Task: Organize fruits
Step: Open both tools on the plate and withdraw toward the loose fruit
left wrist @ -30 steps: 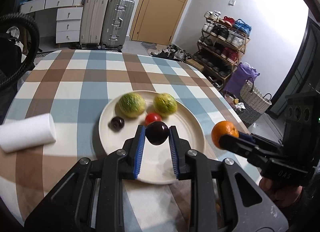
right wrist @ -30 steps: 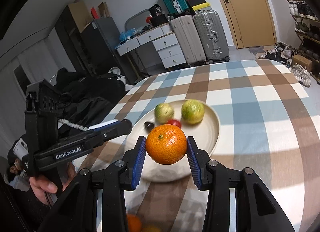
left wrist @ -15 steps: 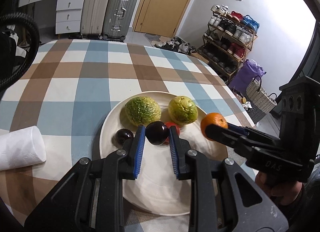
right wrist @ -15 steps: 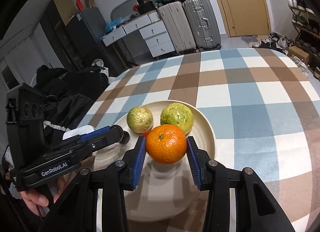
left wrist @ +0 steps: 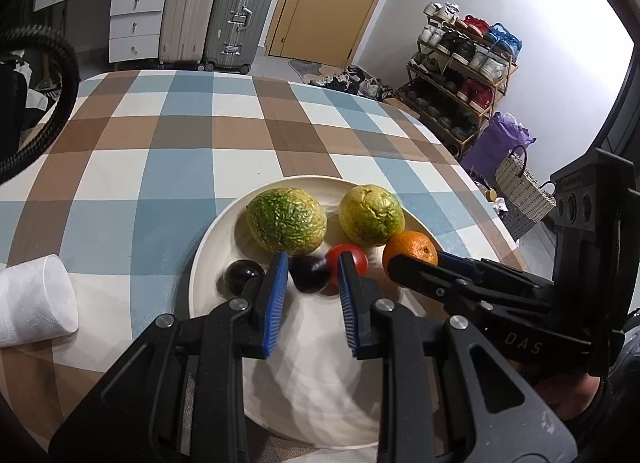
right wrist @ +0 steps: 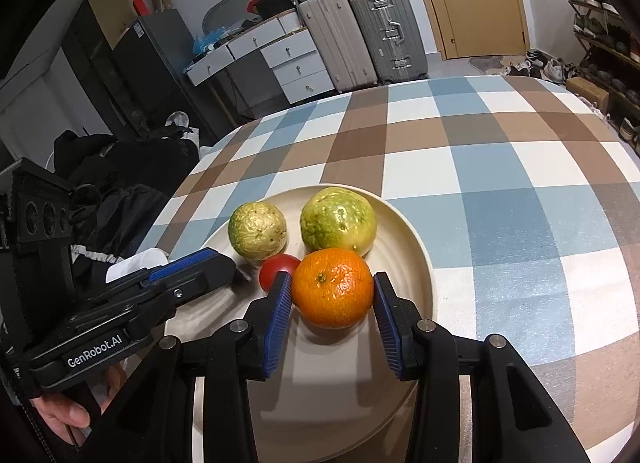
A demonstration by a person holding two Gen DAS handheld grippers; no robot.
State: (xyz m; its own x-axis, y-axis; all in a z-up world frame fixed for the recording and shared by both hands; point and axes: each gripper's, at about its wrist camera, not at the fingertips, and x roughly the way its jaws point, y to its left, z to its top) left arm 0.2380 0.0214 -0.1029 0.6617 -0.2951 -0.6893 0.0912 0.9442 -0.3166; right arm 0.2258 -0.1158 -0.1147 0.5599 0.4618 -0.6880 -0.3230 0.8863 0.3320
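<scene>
- Six fruits are in view, all over or on one cream plate [left wrist: 208, 247], which sits on the checked cloth of the desk [left wrist: 168, 151].
- Two large green-yellow fruits: one with rough, wrinkled, darker green skin [left wrist: 286, 221] on the left of the plate's far half, one smoother and yellower [left wrist: 371, 215] just to its right; the two are close but not clearly touching.
- Two small dark, glossy, near-black round fruits: one [left wrist: 243, 277] lies on the plate near its left rim; the other [left wrist: 310, 273] sits between the blue pads of the left hand-held gripper [left wrist: 313, 277].
- One small red tomato [left wrist: 352, 257], shiny, just right of the second dark fruit and in front of the two green fruits.
- One orange [right wrist: 332, 287], bright and pitted, with a small green stem scar facing the right wrist camera.
- The left hand-held gripper is partly spread; a thin gap shows between each pad and the dark fruit, which is slightly blurred, so I cannot tell whether it is gripped or loose.
- The right hand-held gripper [right wrist: 332, 299] has the orange between its pads, low over the plate's right side; its left pad meets the peel, while the right pad appears barely clear of it, so a firm grip cannot be confirmed.
- One white roll of paper [left wrist: 34, 301] lies on the desk left of the plate, apart from it.
- A person's hand [right wrist: 76, 411] holds the left tool's grip.
</scene>
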